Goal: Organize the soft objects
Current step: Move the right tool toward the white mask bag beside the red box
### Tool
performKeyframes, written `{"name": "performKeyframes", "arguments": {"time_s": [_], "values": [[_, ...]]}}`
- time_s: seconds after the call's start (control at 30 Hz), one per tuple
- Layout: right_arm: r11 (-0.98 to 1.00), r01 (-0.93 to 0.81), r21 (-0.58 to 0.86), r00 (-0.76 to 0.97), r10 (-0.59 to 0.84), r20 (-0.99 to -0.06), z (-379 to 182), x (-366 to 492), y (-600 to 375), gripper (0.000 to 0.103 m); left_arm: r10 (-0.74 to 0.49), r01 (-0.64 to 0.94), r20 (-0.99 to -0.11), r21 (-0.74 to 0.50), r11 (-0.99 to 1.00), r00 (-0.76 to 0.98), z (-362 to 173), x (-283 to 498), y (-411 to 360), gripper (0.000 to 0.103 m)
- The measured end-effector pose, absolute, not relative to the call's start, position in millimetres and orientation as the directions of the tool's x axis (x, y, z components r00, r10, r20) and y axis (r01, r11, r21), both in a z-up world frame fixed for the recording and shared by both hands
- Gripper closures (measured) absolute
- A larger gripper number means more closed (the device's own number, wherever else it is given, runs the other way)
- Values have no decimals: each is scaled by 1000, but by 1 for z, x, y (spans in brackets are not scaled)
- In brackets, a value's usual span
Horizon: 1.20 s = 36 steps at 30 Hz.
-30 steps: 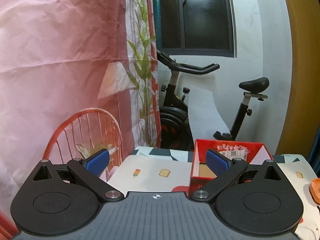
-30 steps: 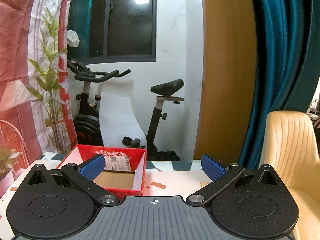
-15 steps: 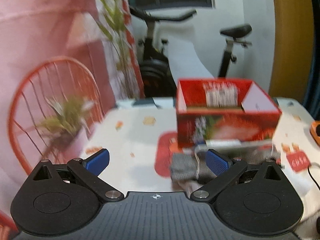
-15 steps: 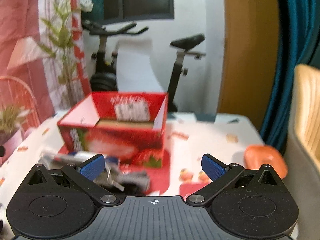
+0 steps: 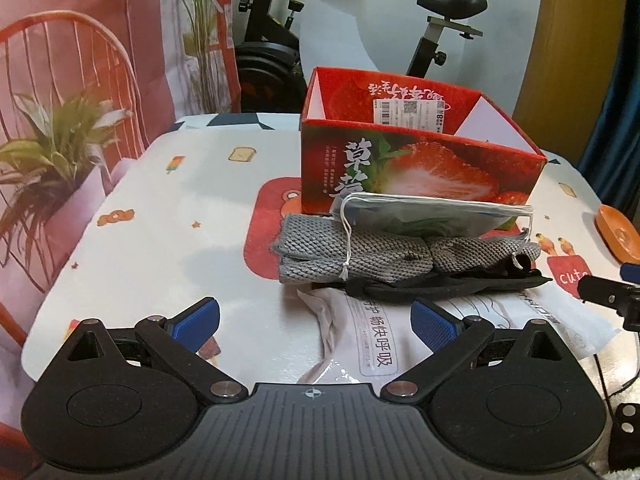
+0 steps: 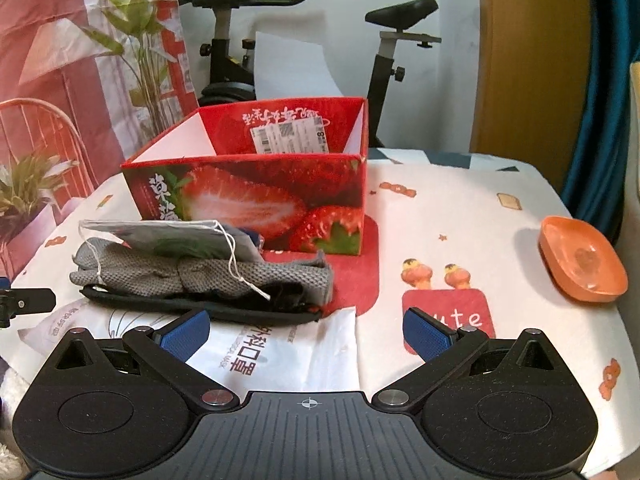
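Left gripper (image 5: 315, 317): fingers (image 5: 198, 317) spread wide, blue pads facing inward, nothing between them; held low, approx. level, pointing fwd. Right gripper (image 6: 306, 329): same config., fingers (image 6: 425, 335) wide apart and empty, level, pointing fwd. Each gripper's tip shows at the edge of the other's view: right one at far right of left wrist view, left one at far left of right wrist view.

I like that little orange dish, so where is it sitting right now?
The orange dish sits on the table's far right edge in the right view, apart from the strawberry box.
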State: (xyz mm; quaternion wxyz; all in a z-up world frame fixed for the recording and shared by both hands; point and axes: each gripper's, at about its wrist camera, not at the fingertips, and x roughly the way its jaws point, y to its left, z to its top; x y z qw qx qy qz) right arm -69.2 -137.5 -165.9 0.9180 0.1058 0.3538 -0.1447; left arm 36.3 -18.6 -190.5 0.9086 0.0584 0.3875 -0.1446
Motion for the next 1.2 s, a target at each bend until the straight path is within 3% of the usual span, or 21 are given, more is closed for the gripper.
{"name": "performKeyframes", "arguments": {"time_s": [0.13,0.3,0.37,0.63,1.1,1.17,1.2], "values": [[925,354,140,691,-157,-706,-178,-66,-145,0,-245,309,-738,-51,950,628,-195,39,-21,4],[927,328,181,680,-98,-726,-195,-58,-147,0,-312,317,-766,-149,937,562,-212,51,-23,32],[922,326,208,659,-64,-749,-205,-52,-150,1,-349,312,-774,-205,928,529,-219,57,-21,36],[885,333,327,644,40,-764,-225,-46,-164,6,-439,298,-770,-331,895,464,-234,73,-18,37],[859,300,415,661,127,-739,-239,-28,-168,12,-460,327,-766,-338,883,449,-243,83,-27,37],[857,292,426,668,136,-732,-241,-28,-168,17,-458,331,-766,-333,883,452,-243,83,-28,37],[856,285,431,672,142,-726,-240,-29,-168,24,-456,334,-765,-328,884,455,-243,82,-29,38]]}}
